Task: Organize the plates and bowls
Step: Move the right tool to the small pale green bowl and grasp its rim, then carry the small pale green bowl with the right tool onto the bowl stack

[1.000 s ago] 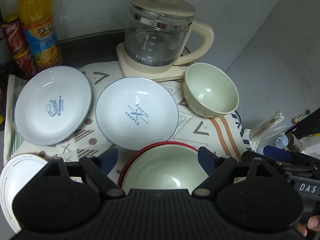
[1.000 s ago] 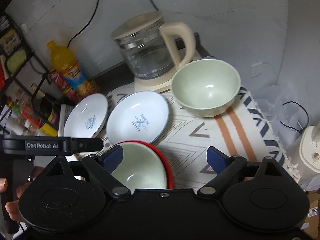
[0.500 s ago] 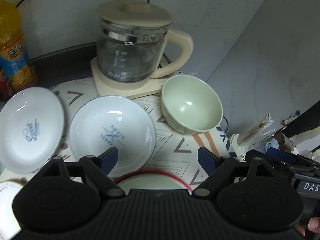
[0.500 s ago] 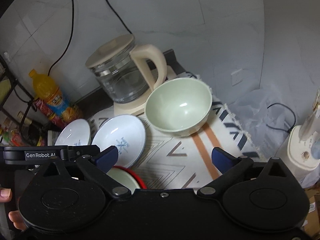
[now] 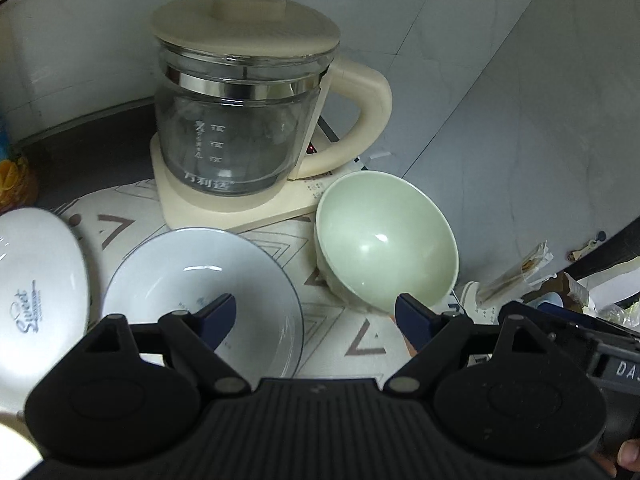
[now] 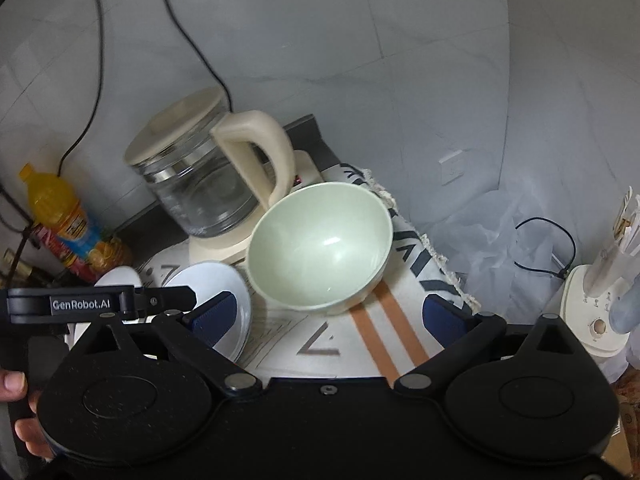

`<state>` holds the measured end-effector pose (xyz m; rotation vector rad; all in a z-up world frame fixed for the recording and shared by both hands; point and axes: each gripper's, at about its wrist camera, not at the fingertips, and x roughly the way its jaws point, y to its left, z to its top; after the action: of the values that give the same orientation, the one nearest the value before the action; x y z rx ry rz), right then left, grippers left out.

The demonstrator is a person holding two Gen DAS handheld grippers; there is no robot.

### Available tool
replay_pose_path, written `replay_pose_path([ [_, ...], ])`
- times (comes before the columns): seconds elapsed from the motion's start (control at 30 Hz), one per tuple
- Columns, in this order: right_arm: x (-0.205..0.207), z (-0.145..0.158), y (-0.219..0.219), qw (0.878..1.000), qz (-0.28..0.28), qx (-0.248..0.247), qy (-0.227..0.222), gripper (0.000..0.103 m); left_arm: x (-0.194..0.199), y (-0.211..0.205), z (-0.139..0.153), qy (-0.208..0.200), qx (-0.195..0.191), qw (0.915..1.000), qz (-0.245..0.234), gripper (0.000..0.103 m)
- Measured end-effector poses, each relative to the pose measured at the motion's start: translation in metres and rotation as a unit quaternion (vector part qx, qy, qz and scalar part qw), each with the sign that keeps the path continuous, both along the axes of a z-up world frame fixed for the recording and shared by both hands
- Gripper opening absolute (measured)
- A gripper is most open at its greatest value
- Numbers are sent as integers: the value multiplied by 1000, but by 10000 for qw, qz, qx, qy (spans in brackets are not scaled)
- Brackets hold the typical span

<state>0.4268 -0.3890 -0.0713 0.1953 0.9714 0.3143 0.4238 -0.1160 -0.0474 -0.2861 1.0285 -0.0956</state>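
Right gripper [image 6: 326,318], jaws closing on nothing, hovers just before green bowl [image 6: 320,246].

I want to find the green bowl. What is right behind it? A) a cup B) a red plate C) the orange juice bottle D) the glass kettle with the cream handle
D: the pale green bowl sits on the patterned cloth just in front of the glass kettle, beside its cream handle.
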Motion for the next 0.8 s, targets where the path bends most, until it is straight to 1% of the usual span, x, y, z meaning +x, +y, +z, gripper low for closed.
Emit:
replay_pose_path([
  [0.2, 22, -19, 3, 9998, -59, 31, 165, 87, 22, -2, -15, 9, -90, 10000, 25, 82],
  [0.3, 32, -28, 4, 9997, -84, 55, 222, 86, 35, -4, -22, 21, -116, 9999, 10, 82],
  [0.4, 44, -39, 5, 9995, -141, 48, 288, 81, 48, -7, -29, 21, -141, 9999, 2, 78],
  [0.5, 55, -50, 5, 9992, -201, 73, 340, 74, 61, -9, -37, 30, -218, 9998, 5, 71],
  [0.57, 61, -56, 5, 9987, -272, 132, 405, 70, 71, -11, -43, 99, -236, 9997, 9, 60],
  [0.6, 64, -59, 5, 9985, -298, 175, 429, 69, 75, -13, -46, 127, -259, 9996, -1, 58],
  [0.67, 69, -64, 4, 9981, -334, 221, 471, 68, 81, -16, -53, 185, -274, 9995, 4, 51],
  [0.7, 72, -67, 4, 9978, -367, 225, 507, 67, 83, -17, -56, 211, -282, 9994, 9, 49],
  [0.77, 76, -74, 4, 9972, -409, 238, 581, 61, 88, -19, -61, 266, -294, 9992, 8, 40],
  [0.8, 77, -77, 4, 9969, -424, 249, 621, 57, 90, -20, -64, 303, -302, 9991, 12, 39],
])
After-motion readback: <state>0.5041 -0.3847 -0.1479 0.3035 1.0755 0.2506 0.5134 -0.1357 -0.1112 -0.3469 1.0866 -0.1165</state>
